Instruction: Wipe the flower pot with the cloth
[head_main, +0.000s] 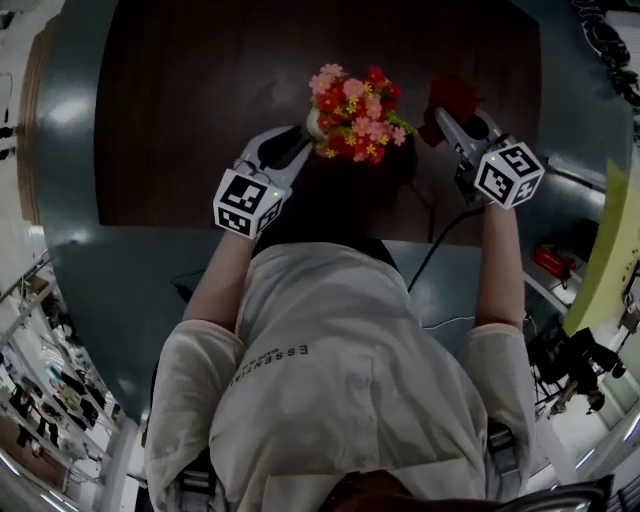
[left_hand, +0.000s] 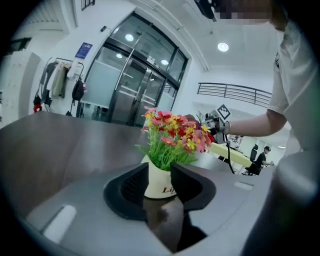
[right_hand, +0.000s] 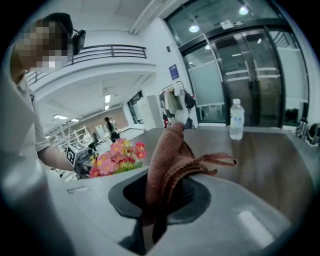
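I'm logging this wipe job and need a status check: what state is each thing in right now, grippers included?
flower pot: upright on the table, flowers in it.
left gripper: open, jaws either side of the flower pot, no clear squeeze.
cloth: bunched, sticking up out of the jaws.
right gripper: shut on the cloth.
water bottle: upright on the table.

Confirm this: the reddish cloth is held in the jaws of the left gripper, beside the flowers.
Not quite: the gripper is wrong. The reddish cloth is held in the jaws of the right gripper, beside the flowers. The right gripper view shows it clamped there.
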